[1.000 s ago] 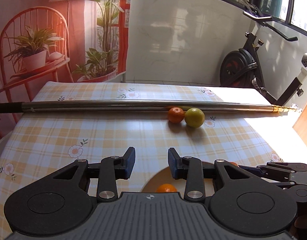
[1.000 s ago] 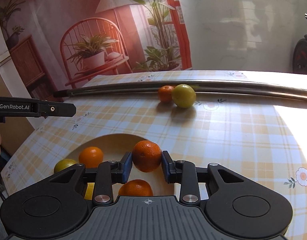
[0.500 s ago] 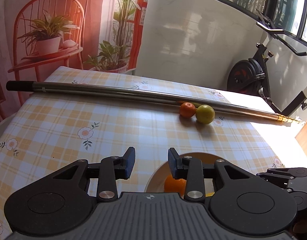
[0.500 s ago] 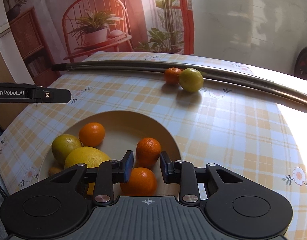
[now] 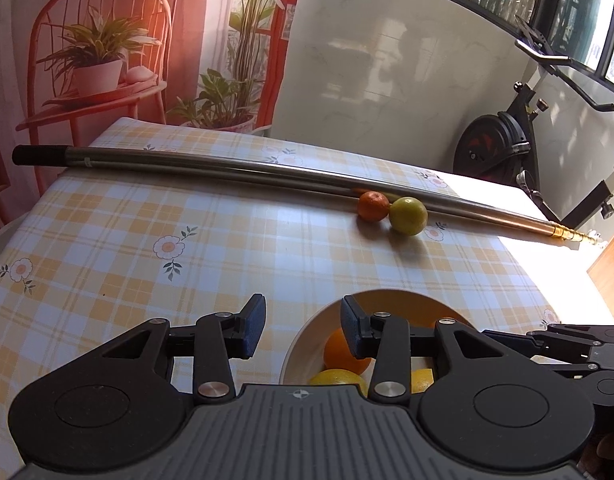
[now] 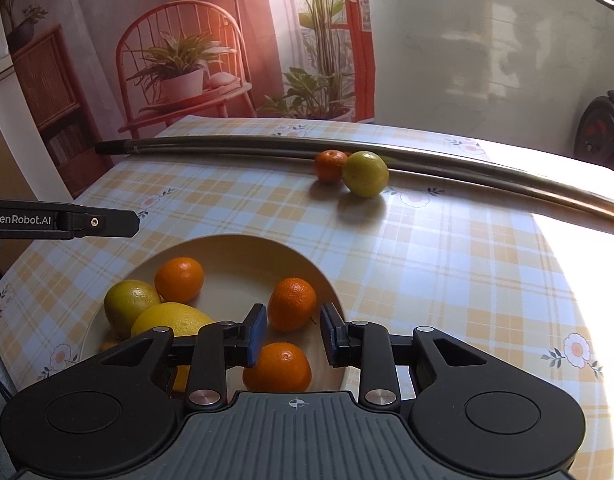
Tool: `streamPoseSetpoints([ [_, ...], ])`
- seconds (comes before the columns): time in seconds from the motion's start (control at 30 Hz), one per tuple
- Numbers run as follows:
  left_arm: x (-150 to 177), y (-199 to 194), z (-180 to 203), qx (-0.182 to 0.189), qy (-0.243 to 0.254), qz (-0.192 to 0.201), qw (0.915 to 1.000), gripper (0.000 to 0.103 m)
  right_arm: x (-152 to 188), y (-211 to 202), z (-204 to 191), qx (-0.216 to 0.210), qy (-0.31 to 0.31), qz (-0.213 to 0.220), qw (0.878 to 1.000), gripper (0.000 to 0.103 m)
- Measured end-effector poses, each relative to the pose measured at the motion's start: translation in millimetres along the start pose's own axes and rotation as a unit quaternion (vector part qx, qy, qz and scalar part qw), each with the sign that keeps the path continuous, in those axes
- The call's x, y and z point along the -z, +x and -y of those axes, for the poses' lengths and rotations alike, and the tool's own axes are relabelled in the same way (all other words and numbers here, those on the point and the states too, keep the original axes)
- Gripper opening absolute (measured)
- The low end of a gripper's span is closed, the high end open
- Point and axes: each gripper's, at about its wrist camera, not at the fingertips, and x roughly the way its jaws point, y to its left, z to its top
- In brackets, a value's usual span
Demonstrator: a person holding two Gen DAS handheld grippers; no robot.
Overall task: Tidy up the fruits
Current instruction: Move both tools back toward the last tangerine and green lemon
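Sitting on the checked tablecloth is a round plate with fruit in it: a small orange near the middle, another orange closer in, a third at the back, a green-yellow fruit and a big lemon. The right gripper hangs over the plate, jaws apart, holding nothing. The left gripper hangs by the plate's edge, jaws apart too. Far off, one orange and one green fruit touch, right against a long metal pole.
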Motion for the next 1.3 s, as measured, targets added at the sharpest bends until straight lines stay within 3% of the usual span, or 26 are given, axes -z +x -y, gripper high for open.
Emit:
streamPoseSetpoints([
  [0.27, -17, 0, -1, -0.001, 0.014, -0.006, 0.9999, 0.043, -15, -7, 26, 0.003, 0.046, 0.029, 0.999, 0.027],
  [0.37, -38, -9, 0, -0.023, 0.038, 0.023, 0.9987, 0.043, -24, -10, 40, 0.010, 0.064, 0.047, 0.997, 0.028],
  [0.63, -65, -13, 13, -0.025, 0.069, 0.049, 0.9961, 0.043, -42, -14, 58, 0.035, 0.048, 0.077, 0.995, 0.028],
  [1.3, -90, 40, 10, -0.017, 0.059, 0.001, 0.9981, 0.044, -77, 17, 74, 0.043, 0.037, 0.075, 0.996, 0.028],
])
